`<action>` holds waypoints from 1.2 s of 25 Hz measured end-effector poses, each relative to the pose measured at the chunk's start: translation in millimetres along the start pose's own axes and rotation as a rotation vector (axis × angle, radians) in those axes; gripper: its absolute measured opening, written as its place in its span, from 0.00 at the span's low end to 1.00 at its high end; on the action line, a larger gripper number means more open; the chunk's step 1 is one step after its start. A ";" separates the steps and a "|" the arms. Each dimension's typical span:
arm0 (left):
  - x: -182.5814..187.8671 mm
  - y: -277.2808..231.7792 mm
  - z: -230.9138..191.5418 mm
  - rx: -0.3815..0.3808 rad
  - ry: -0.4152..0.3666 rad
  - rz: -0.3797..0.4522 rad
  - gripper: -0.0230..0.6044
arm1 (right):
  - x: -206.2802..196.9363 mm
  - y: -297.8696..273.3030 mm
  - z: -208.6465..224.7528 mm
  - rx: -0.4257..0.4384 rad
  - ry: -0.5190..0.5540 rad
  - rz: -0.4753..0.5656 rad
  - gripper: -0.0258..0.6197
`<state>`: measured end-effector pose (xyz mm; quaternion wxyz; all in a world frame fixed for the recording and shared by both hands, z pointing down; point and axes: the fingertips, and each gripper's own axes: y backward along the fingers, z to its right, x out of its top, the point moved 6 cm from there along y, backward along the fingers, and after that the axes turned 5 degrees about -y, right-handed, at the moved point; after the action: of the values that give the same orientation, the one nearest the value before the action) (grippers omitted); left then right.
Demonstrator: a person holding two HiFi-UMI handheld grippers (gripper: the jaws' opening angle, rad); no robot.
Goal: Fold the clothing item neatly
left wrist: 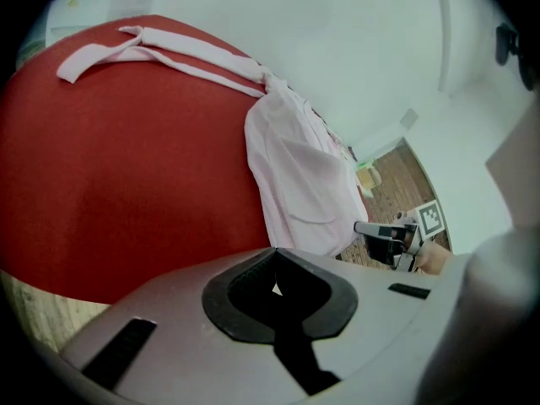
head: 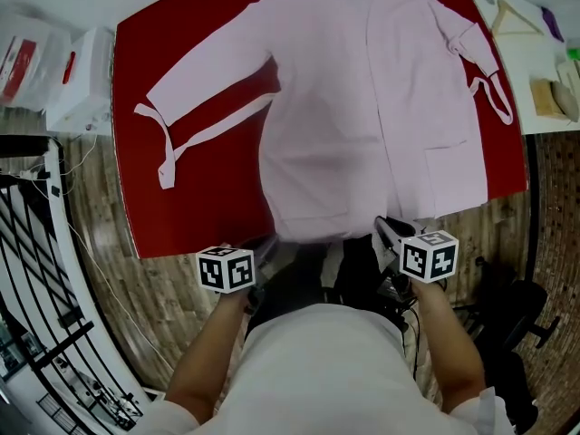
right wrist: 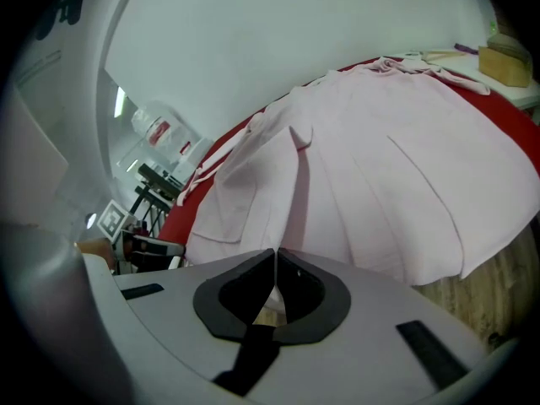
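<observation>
We saw a pale pink cloth robe (head: 362, 107) lying spread open and face up on a broad table covered in red fabric (head: 181, 207). Its collar pointed away from us and its hem hung at the near edge. The left sleeve stretched out across the red surface, ending in a long pink tie strap (head: 166, 148). The right sleeve lay folded back near the far right corner, where a second strap looped. A patch pocket (head: 458, 175) sat on the lower right panel.

The left gripper (head: 268, 243) rested at the hem's lower left corner. In the left gripper view its jaws were pressed together on that corner (left wrist: 274, 253), with a sliver of pale cloth showing between the black pads. The right gripper (head: 382, 227) sat at the hem further right. In the right gripper view its jaws were likewise pinched tight on a fold of the robe's edge (right wrist: 275, 253). The two grippers stood apart along the hem, each topped by a white cube with black square markers (head: 227, 268).

White boxes with red labels (head: 82, 80) stood just left of the red table. To the right, a white side table (head: 535, 62) carried a wooden clothes hanger (head: 517, 16). A wooden plank floor (head: 163, 297) showed below the table, and a black metal railing (head: 45, 270) ran along the left.
</observation>
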<state>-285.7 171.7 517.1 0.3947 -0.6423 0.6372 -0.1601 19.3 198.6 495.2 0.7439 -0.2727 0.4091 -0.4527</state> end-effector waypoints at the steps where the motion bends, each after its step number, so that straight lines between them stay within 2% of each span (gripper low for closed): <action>1: -0.6 1.2 -1.2 0.002 0.004 0.001 0.05 | 1.3 2.9 4.9 -0.012 -0.006 0.005 0.07; 8: -3.5 6.6 -5.3 0.014 0.017 0.000 0.05 | 8.5 15.9 33.3 -0.073 -0.025 -0.004 0.07; 12: -5.8 13.1 -11.0 0.023 0.022 -0.002 0.05 | 0.3 13.7 36.4 -0.060 -0.033 -0.077 0.07; 15: -5.8 21.5 -21.1 0.065 0.027 0.000 0.04 | -11.4 9.3 38.7 -0.064 -0.037 -0.157 0.07; 19: -5.5 36.7 -37.6 0.097 0.043 0.009 0.04 | -14.4 6.5 41.6 -0.073 -0.039 -0.194 0.07; 23: 3.5 40.3 -37.2 0.086 0.007 0.038 0.04 | -15.3 5.4 45.7 -0.089 -0.052 -0.200 0.08; 30: 29.0 31.7 -17.4 0.014 -0.082 0.073 0.04 | -18.6 8.4 45.4 -0.084 -0.062 -0.166 0.08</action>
<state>-316.0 143.0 497.1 0.4306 -0.6217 0.6425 -0.1235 57.1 220.6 518.8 0.7041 -0.3504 0.3806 -0.4864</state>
